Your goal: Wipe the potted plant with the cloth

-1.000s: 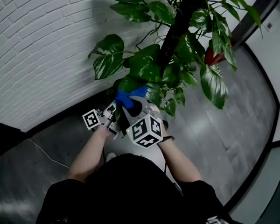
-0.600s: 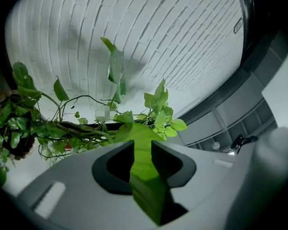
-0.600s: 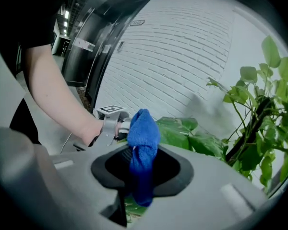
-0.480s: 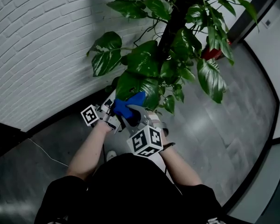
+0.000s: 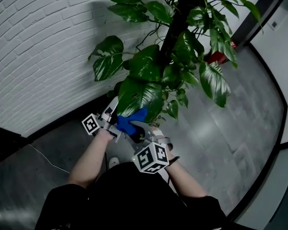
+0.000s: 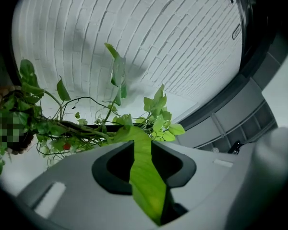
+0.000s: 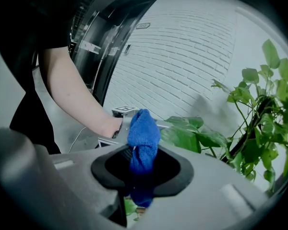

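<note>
The left gripper [image 6: 143,163] is clenched on a leaf [image 6: 145,181] of the potted plant [image 5: 182,56]: the blade runs lengthwise between the jaws, pinched near its near end. The plant stands on the floor [image 5: 230,138] against the white brick wall [image 5: 38,56], and its pot is hidden under the foliage. The right gripper [image 7: 143,169] is grasping the blue cloth [image 7: 144,135], a bunched wad of which protrudes past the jaws. In the head view the cloth sits at the near edge of the large held leaf, just beside the left gripper. The wiping stroke appears to be under way along this leaf. Several faults are possible from this position. If the left gripper pulls away from the plant while the cloth drags across the blade, the leaf can tear at the pinch point or snap off at its stalk. Pressing down on the unsupported part of the blade can crease it. The cloth is held by one fold only, so friction against the leaf surface may draw it out of the jaws. The two grippers work close together, so a stroke toward the left gripper may snag the cloth on it. A hard pull may also tilt the whole plant.
</note>
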Demonstrator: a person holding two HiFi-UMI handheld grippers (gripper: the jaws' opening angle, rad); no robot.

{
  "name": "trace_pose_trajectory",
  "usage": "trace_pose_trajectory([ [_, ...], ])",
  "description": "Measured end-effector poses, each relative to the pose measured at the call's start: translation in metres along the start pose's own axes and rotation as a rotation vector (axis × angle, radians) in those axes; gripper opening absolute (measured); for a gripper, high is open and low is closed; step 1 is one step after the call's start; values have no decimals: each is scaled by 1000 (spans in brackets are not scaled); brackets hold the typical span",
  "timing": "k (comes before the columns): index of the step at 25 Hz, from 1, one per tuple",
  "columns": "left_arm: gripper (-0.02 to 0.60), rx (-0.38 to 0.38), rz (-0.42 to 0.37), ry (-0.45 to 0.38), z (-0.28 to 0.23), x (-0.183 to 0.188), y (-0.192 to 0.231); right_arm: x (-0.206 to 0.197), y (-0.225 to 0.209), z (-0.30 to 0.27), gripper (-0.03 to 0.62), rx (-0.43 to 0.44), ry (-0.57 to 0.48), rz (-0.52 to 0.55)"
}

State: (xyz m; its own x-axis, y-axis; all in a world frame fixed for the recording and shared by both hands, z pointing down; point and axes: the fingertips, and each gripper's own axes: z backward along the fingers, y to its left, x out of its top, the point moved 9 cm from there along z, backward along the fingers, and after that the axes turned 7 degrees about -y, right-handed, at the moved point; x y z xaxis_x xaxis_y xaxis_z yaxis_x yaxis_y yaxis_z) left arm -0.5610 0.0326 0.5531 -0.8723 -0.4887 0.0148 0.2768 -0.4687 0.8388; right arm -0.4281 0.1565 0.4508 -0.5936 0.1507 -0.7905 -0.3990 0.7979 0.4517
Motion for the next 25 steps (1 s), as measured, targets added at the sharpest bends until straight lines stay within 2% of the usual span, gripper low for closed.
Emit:
trace_pose_trajectory([
  [8, 98, 2, -8, -26, 5, -7, 1, -15, 17, 16, 106, 30, -11, -46],
  [18, 98, -10, 9, -75, 16, -24, -2, -38, 10, 48, 106, 22, -6, -124],
  [21, 98, -4, 1, -95, 30, -30, 4, -44, -1, 66, 106, -24, -32, -116],
  [25, 98, 13, -13, -149, 44, -36, 12, -47, -47, 89, 106, -164, -80, -59],
])
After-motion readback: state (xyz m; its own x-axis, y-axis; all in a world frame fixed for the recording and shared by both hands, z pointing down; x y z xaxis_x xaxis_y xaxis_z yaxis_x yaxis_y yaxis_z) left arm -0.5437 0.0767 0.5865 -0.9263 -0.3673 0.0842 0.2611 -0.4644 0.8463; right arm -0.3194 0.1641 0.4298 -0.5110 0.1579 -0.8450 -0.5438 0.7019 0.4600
